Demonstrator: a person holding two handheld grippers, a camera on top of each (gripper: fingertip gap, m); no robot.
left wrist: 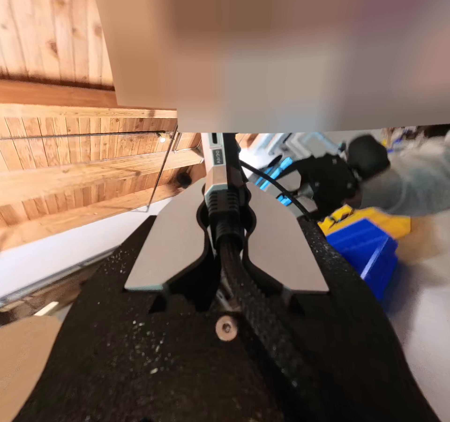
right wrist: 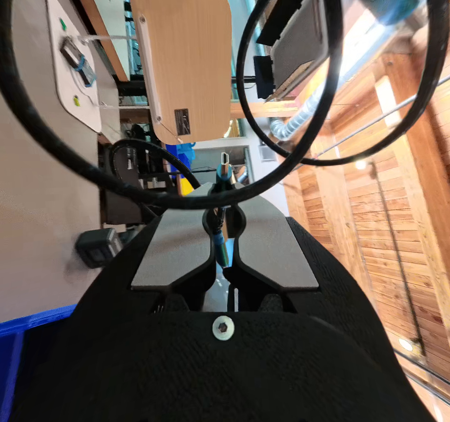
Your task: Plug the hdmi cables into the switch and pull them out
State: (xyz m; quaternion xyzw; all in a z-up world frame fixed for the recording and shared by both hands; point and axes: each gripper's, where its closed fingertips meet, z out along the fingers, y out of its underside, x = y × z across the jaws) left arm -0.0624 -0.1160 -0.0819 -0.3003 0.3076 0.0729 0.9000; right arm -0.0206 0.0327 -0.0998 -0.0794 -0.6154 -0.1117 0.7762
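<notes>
We see left gripper (left wrist: 225,205) clamped on grey adapter (left wrist: 215,174) w/ black cable – right gripper (right wrist: 222,188) nearly closed, pinching blue plug (right wrist: 224,171).

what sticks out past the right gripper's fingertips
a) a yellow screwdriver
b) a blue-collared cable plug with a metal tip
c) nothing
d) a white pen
b: in the right wrist view, the right gripper is closed on a cable plug whose blue collar and metal tip point forward beyond the fingertips.
</notes>
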